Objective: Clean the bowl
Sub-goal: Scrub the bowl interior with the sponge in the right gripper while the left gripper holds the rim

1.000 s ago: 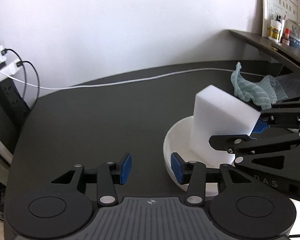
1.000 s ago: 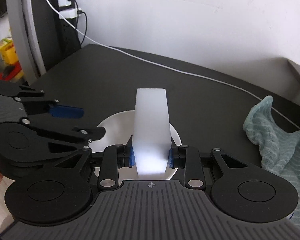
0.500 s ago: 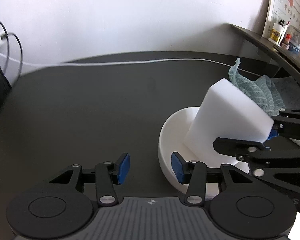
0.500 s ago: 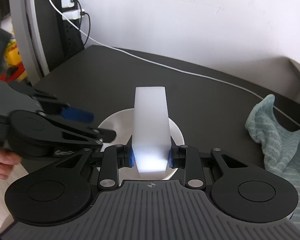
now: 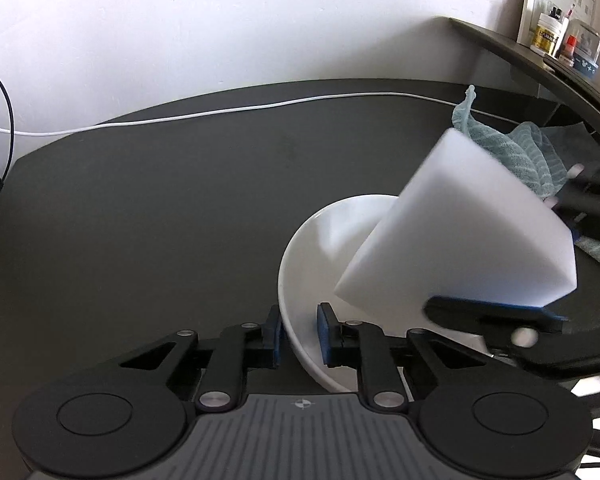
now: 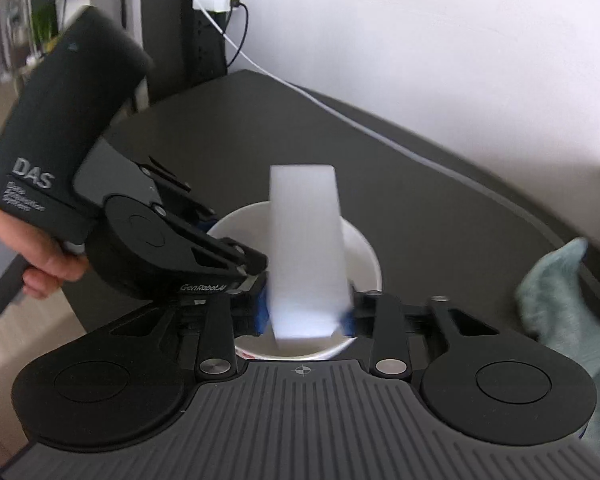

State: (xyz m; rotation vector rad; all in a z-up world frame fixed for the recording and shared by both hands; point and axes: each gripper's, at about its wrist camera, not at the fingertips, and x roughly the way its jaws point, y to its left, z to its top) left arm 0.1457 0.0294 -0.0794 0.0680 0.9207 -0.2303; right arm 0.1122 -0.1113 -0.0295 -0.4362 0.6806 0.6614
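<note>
Lying beside bowl [image 5: 300, 280]: teal cloth [image 5: 512, 152], white cable [image 5: 220, 114].

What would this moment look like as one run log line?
step: scrub bowl | left gripper: shut on bowl rim | right gripper: jaws opening, sponge between them, tilted into bowl | cloth: on table, unused

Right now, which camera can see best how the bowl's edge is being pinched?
The left wrist view: the left gripper has its blue pads either side of the white bowl rim. The right wrist view shows the bowl mostly hidden behind the sponge and that gripper's body.
</note>
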